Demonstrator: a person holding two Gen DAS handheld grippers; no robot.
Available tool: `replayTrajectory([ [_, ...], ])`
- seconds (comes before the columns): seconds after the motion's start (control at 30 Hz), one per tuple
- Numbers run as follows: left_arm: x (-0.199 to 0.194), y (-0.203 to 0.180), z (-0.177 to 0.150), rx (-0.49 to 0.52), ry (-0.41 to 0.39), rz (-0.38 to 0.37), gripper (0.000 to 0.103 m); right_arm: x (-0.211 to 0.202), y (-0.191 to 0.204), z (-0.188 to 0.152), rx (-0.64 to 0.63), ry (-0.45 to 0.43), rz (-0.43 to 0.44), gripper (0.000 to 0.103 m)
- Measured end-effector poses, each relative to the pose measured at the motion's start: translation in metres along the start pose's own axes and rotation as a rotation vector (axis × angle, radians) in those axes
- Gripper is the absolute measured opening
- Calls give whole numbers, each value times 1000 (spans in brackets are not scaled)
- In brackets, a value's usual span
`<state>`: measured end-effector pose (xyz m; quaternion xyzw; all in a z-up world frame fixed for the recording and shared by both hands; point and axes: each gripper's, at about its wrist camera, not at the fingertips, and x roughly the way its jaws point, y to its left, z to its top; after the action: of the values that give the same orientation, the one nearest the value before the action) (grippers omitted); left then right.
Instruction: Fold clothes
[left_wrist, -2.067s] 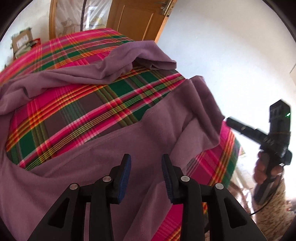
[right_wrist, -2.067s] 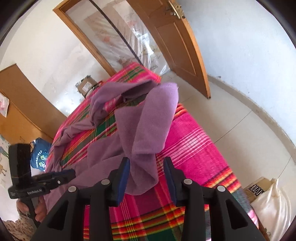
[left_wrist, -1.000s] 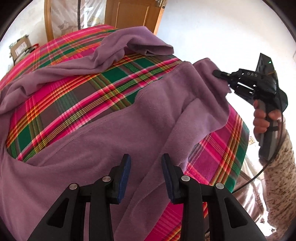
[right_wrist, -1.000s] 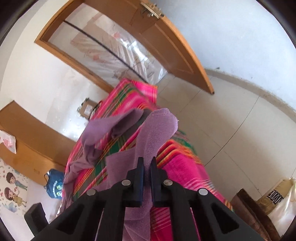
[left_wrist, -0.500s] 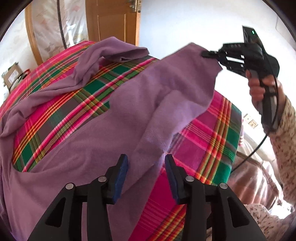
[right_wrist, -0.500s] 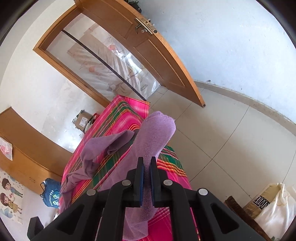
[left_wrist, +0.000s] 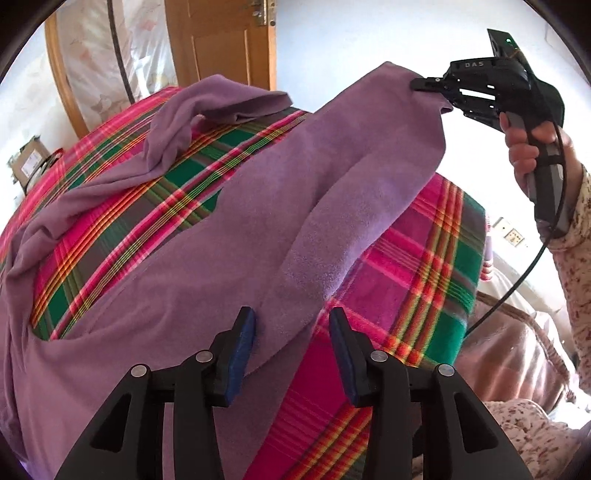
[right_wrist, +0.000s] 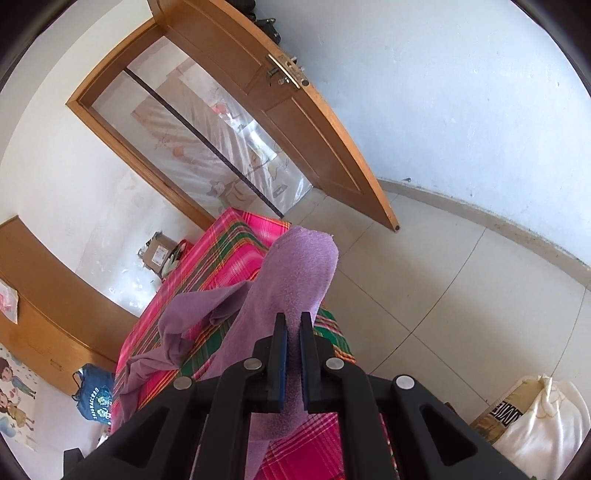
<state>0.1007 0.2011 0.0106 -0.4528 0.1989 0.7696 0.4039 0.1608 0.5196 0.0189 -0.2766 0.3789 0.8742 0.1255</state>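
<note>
A purple long-sleeved garment (left_wrist: 229, 236) lies spread across a bed covered with a pink, green and red plaid blanket (left_wrist: 417, 266). My right gripper (right_wrist: 290, 325) is shut on one corner of the purple garment (right_wrist: 295, 273) and holds it lifted above the bed; in the left wrist view the right gripper (left_wrist: 424, 84) appears at the upper right, held by a hand. My left gripper (left_wrist: 291, 325) is open low over the garment's near part, with a fold of cloth between its blue pads (left_wrist: 242, 343) but not pinched. One sleeve (left_wrist: 184, 125) lies bunched at the far side.
A wooden door (right_wrist: 314, 122) stands open behind the bed next to a plastic-covered doorway. Tiled floor (right_wrist: 461, 302) lies right of the bed. A cardboard box (right_wrist: 159, 254) sits at the far end, a blue bag (right_wrist: 94, 395) at left, a white bag (right_wrist: 546, 417) at lower right.
My right gripper closed on the garment's corner and raised it up and to the right, stretching the cloth off the blanket. My left gripper stayed open and shifted slightly.
</note>
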Motion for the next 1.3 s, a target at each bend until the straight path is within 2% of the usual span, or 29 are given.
replayTrajectory([
  [0.37, 4, -21, -2, 2, 26, -121, 43, -11, -12, 3, 14, -10, -41, 6],
  [0.77, 4, -37, -1, 9, 37, -189, 43, -6, -26, 1, 26, 13, -71, 5],
  [0.83, 4, -38, -1, 5, 40, -221, 43, -3, -26, 0, 10, 20, -91, 5],
  [1.1, 5, -38, 1, -12, 42, -243, 43, 25, -49, -15, 37, 90, -156, 5],
  [1.2, 5, -37, 4, -6, 37, -217, 43, 33, -54, -20, 33, 117, -168, 6],
  [1.3, 4, -35, 6, -2, 34, -229, 43, 42, -59, -24, 32, 149, -175, 6],
])
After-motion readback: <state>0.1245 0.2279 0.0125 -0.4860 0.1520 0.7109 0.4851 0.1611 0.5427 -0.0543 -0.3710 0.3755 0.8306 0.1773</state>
